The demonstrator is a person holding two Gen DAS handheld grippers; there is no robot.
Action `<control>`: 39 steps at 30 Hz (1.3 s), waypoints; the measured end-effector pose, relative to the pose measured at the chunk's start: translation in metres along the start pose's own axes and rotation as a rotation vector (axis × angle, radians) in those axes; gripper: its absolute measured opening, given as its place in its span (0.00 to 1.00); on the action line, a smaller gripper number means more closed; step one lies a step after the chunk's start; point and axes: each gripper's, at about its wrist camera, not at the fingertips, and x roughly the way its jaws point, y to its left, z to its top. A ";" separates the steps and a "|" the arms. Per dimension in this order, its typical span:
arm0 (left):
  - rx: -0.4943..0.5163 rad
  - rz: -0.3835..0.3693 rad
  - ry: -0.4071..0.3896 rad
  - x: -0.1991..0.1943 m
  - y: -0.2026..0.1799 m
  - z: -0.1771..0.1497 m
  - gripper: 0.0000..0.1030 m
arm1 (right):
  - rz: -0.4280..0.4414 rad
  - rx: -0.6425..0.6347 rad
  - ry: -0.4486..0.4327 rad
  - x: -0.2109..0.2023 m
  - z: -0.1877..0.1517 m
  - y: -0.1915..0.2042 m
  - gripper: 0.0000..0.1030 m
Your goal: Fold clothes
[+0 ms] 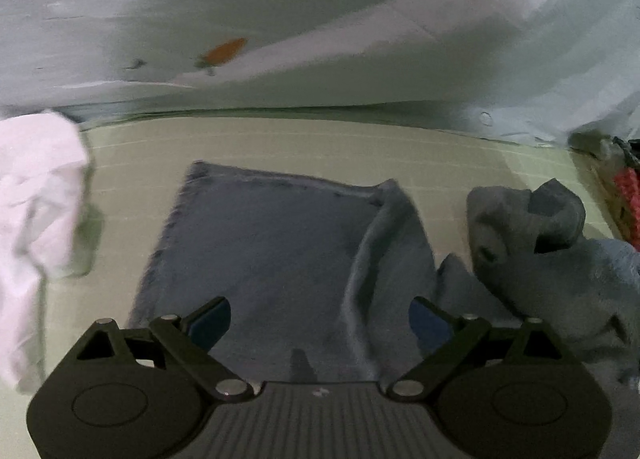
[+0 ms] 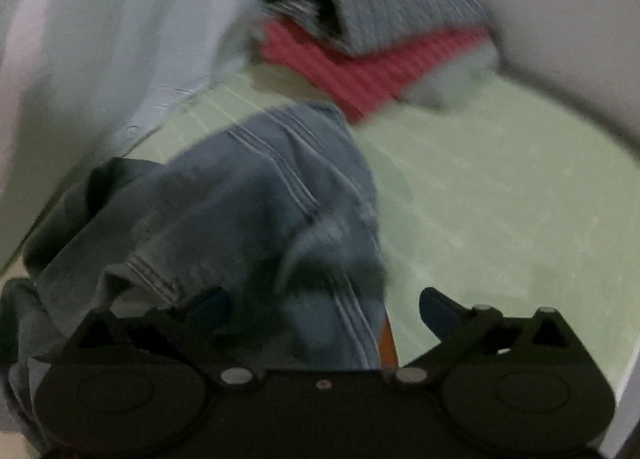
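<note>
two claws in view, both spread wide and holding nothing. left claw point(image 1: 320, 319) hovering low over a dark blue-grey cloth point(image 1: 264, 255) spread mostly flat on the pale green gridded table point(image 1: 280, 139), blue-padded fingertips point(image 1: 210, 321) apart above its near edge. right side of that cloth turned up in a long raised fold running from far to near. just right of it, a crumpled heap of light blue jeans point(image 1: 532, 259), bunched and partly standing up, near the right fingertip. at far left, a rumpled white garment point(image 1: 36, 219), blurred, partly off the table surface. beyond the far edge of the table, a pale sheet with small printed motifs point(image 1: 320, 19), one of them orange. at the far right edge, a sliver of red fabric, too small to tell more. right claw point(image 2: 324, 311) open wide as well, fingers either side of the jeans point(image 2: 248, 211), which lie heaped directly ahead with pale double stitching showing along the seams; cannot tell whether the fingers touch the denim. farther off and to the right, a stack of folded clothes: a grey striped piece point(image 2: 400, 7) on top of a red ribbed one point(image 2: 360, 71), resting on the green table point(image 2: 500, 199). whole right view smeared by motion blur.
</note>
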 end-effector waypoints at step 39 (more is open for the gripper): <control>-0.322 0.146 0.180 -0.134 0.087 -0.173 0.10 | 0.032 -0.095 0.093 -0.019 -0.053 0.031 1.00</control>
